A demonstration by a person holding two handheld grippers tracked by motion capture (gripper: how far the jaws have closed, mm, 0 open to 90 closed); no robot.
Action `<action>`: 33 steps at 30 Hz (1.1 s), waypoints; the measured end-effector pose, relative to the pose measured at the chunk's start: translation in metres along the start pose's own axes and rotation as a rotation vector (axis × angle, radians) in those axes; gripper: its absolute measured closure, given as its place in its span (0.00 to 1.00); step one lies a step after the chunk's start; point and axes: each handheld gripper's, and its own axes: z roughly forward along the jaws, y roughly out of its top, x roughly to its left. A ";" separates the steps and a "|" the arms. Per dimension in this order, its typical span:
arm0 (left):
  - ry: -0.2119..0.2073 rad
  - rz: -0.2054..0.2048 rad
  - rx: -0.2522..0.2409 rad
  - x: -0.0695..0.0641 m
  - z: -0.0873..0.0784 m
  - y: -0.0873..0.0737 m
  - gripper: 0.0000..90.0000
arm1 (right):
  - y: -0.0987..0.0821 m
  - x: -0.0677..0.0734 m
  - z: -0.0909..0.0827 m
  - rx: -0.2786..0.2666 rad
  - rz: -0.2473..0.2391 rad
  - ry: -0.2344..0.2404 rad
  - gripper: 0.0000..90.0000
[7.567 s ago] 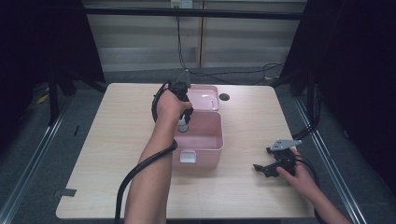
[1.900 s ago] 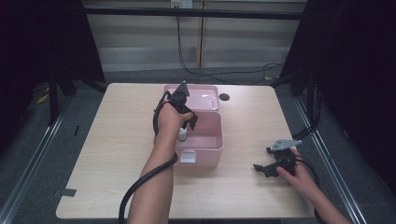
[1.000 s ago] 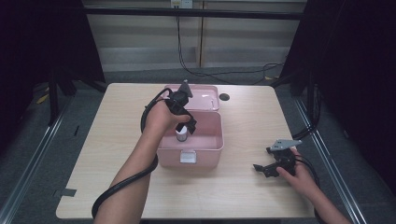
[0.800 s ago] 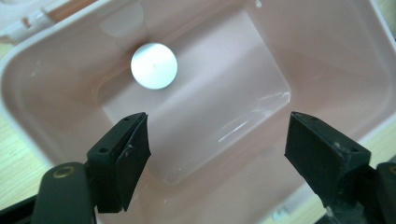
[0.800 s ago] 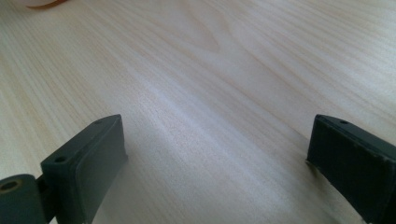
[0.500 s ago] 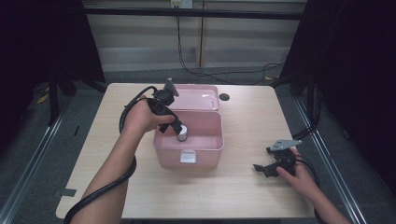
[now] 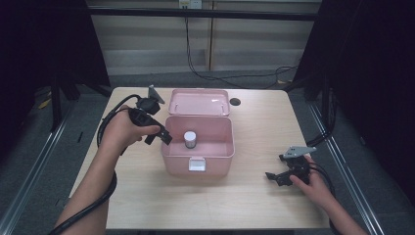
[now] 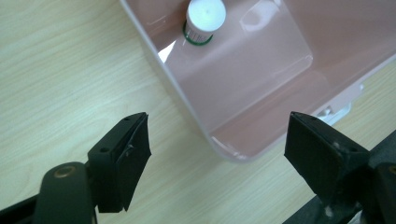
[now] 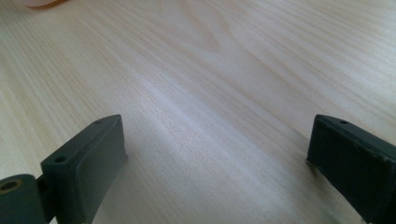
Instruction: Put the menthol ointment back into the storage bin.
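Observation:
A pink box stands open mid-table with its lid laid back. Inside it a small bottle with a white cap stands upright near the left wall. My left gripper hovers open just outside the box's left rim with nothing between its jaws. In the left gripper view the gripper straddles a corner of the box, with the bottle farther in. My right gripper rests open on the table at the right; in the right gripper view, the gripper has bare wood between its jaws.
The box has a white latch on its front wall. A dark round hole sits in the tabletop right of the lid. A black cable loops from my left gripper. Bare tabletop lies in front of the box.
My left gripper has drawn leftward out of the box, from over the bottle to beside the left rim. The bottle stays standing inside. The right gripper has not moved.

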 end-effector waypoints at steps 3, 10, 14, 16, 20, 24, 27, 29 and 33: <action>-0.001 -0.009 -0.008 0.006 -0.001 -0.010 0.24 | 0.000 0.000 0.000 0.000 0.000 0.000 0.04; 0.006 -0.035 -0.020 0.021 0.001 -0.035 0.24 | 0.000 0.000 0.000 0.002 0.000 0.000 0.04; 0.012 -0.055 -0.028 0.029 0.009 -0.049 0.24 | 0.000 0.000 0.000 0.002 0.001 0.000 0.04; 0.011 -0.062 -0.034 0.033 0.013 -0.055 0.24 | 0.000 0.000 0.000 0.002 0.000 0.001 0.04; 0.007 -0.078 -0.056 0.039 0.023 -0.066 0.24 | 0.000 0.000 0.000 0.002 0.001 0.000 0.04; -0.004 -0.089 -0.064 0.044 0.034 -0.074 0.24 | 0.000 0.000 0.000 0.002 0.001 0.001 0.04; 0.004 -0.093 -0.065 0.047 0.042 -0.080 0.24 | 0.000 0.000 0.000 0.002 0.000 0.000 0.04; 0.001 -0.098 -0.068 0.048 0.048 -0.083 0.24 | 0.000 0.000 0.000 0.002 0.001 0.001 0.04; 0.002 -0.109 -0.077 0.051 0.058 -0.092 0.24 | 0.000 0.000 0.000 0.002 0.000 0.000 0.04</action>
